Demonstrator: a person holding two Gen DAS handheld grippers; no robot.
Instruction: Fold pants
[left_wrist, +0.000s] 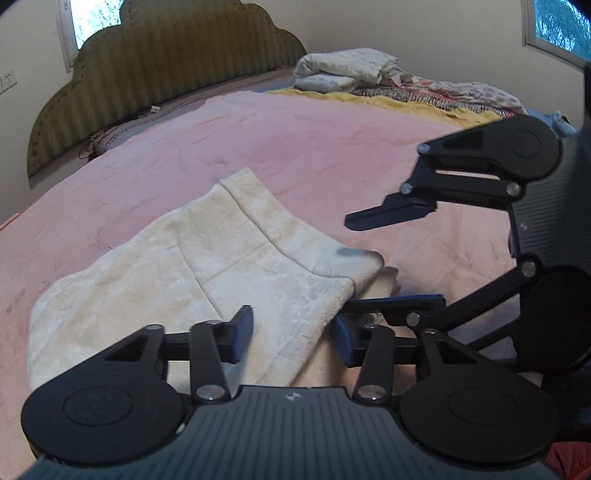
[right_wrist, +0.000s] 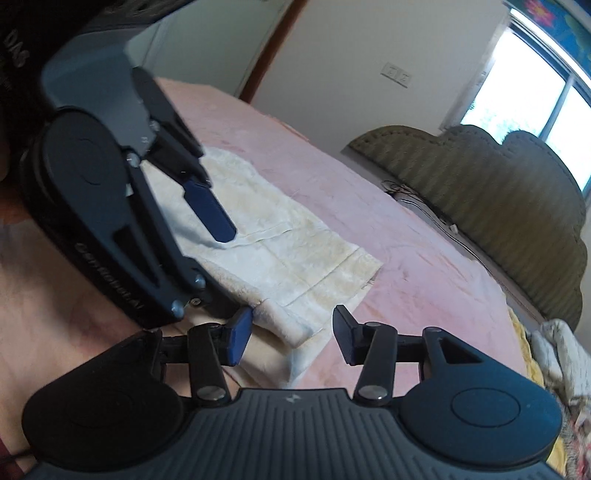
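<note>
Cream fleece pants (left_wrist: 221, 266) (right_wrist: 295, 243) lie folded on a pink blanket (left_wrist: 332, 147). In its own view my left gripper (left_wrist: 291, 338) is open, with the folded edge of the pants between its fingers. Seen from the right wrist view, the left gripper (right_wrist: 232, 275) is rolled. Its upper fingertip rests on the fabric with the blue pad face bare, and its lower finger reaches under the edge. My right gripper (right_wrist: 291, 339) is open around the near corner of the pants. In the left wrist view the right gripper (left_wrist: 349, 262) has its upper finger above the cloth and its lower finger under the corner.
The bed's olive padded headboard (left_wrist: 166, 74) (right_wrist: 498, 206) stands at the far end. Folded quilts and patterned bedding (left_wrist: 351, 66) (right_wrist: 554, 350) are piled beside it. A cable (left_wrist: 96, 144) lies at the foot of the headboard. A person's dark clothing (right_wrist: 14, 48) shows at the upper left.
</note>
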